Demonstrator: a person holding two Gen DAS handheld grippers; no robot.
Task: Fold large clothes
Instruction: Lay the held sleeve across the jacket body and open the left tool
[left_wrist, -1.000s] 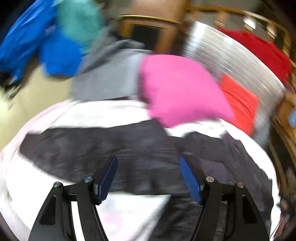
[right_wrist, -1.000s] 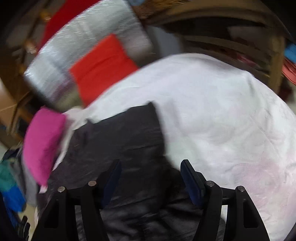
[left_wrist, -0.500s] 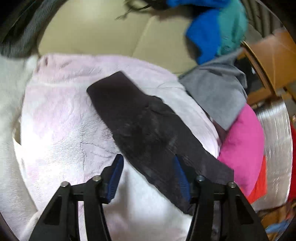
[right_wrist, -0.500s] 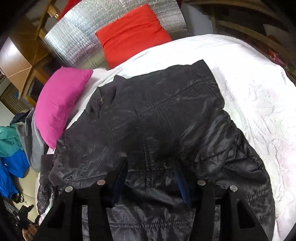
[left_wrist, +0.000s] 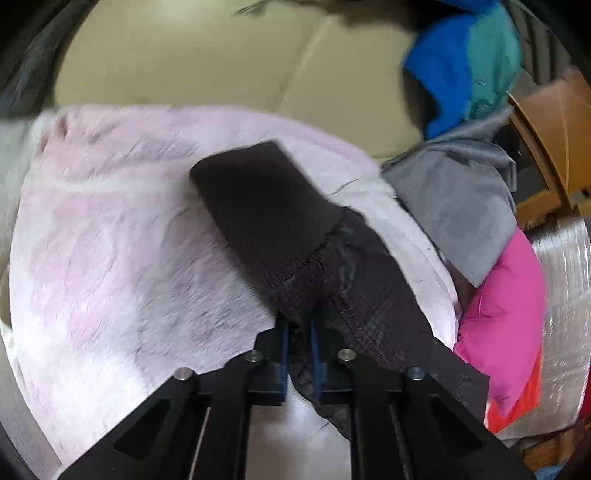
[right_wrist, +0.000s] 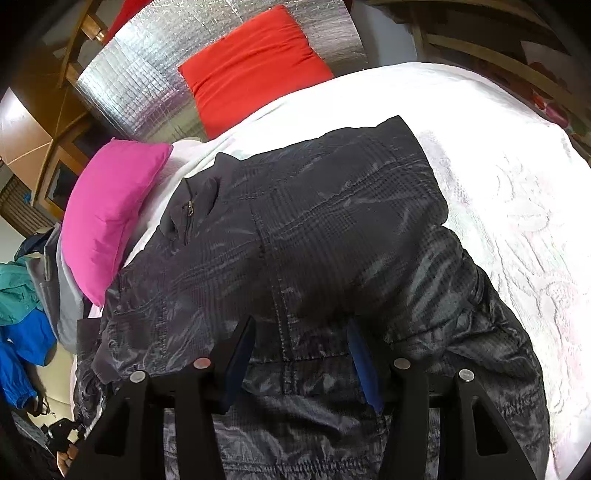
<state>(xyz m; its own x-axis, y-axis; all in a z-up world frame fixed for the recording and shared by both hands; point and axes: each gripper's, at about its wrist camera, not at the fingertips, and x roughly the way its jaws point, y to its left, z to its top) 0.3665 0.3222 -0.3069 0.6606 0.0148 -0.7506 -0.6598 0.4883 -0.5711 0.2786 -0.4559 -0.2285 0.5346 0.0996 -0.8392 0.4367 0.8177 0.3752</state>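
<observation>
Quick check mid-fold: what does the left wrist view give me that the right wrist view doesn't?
Left only: the left tool shut on the jacket's sleeve, with its ribbed cuff lying on the pink blanket.
Right only: the jacket's body with collar zip, the red cushion, and the right tool, jaws apart, over the fabric.
Both: black jacket, magenta pillow, silver panel.

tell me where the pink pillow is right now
The pink pillow lies left of the black jacket in the right wrist view, below the red cushion, against the bed's edge by the grey garment.
</observation>
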